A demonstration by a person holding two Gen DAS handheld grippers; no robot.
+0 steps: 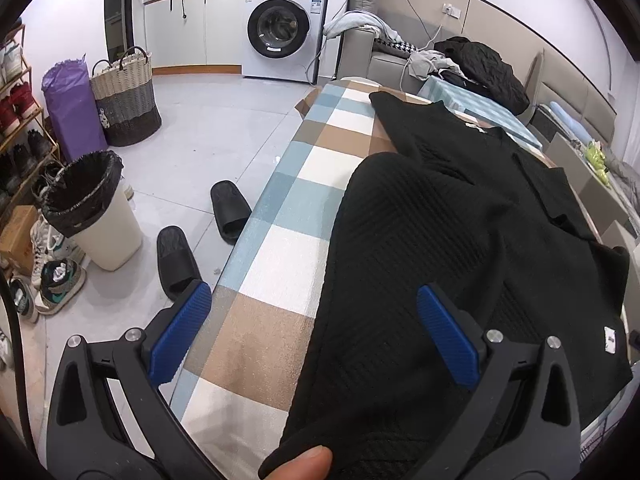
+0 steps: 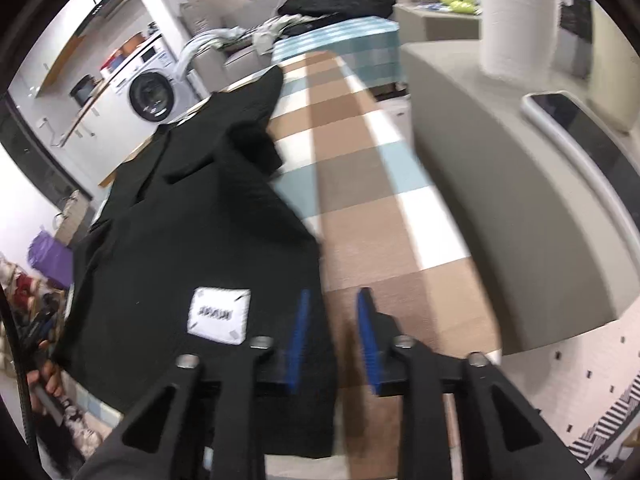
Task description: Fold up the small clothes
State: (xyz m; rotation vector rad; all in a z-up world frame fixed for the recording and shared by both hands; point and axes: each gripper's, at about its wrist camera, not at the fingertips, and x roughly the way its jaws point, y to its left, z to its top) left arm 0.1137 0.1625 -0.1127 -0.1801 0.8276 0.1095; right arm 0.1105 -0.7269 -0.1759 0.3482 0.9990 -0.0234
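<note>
A black ribbed garment lies spread on the checked tablecloth, with a white label near its right hem. My left gripper hangs open and wide over the garment's left edge, nothing pressed between its blue pads. A thumb shows at the bottom. In the right wrist view the garment fills the left, its label close by. My right gripper stands narrowly open at the garment's right edge, with tablecloth showing in the gap.
Left of the table the floor holds two black slippers, a lined bin, a wicker basket and a shoe rack. A washing machine stands behind. A grey surface with a phone borders the table's right side.
</note>
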